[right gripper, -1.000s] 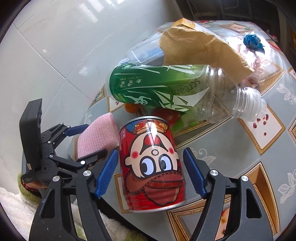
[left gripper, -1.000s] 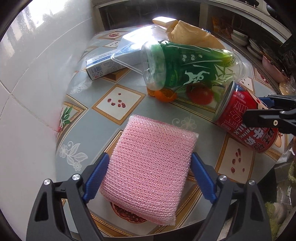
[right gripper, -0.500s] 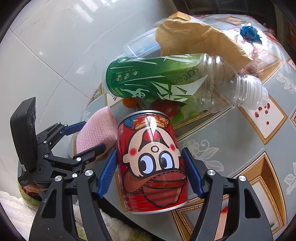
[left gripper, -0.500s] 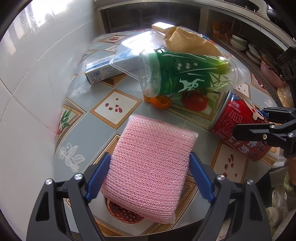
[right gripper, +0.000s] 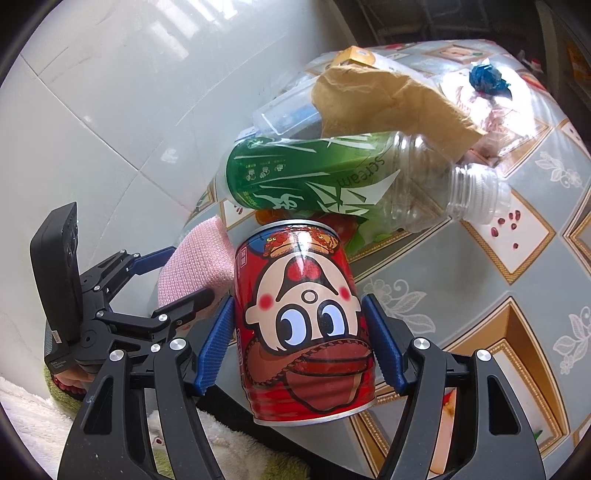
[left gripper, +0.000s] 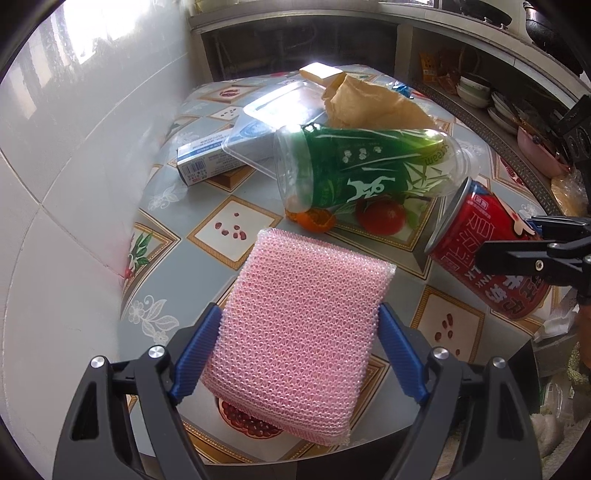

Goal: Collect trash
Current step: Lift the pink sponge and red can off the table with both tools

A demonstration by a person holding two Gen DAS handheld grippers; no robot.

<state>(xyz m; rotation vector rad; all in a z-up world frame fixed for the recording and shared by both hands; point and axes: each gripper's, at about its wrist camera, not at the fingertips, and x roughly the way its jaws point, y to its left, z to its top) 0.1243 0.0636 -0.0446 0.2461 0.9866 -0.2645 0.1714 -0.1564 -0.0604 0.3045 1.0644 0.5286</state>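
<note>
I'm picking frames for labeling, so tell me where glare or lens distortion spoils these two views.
Left wrist view: sunlight blows out the yellow box at the table's far end, and fisheye bends the wall tiles. Right wrist view: glare streaks the wall; the red can stays sharp.

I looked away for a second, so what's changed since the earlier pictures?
The right gripper has closed on the can and tipped it up off the table. The left gripper still clamps the sponge, lifted slightly. The bottle, box and bag stayed put.
</note>
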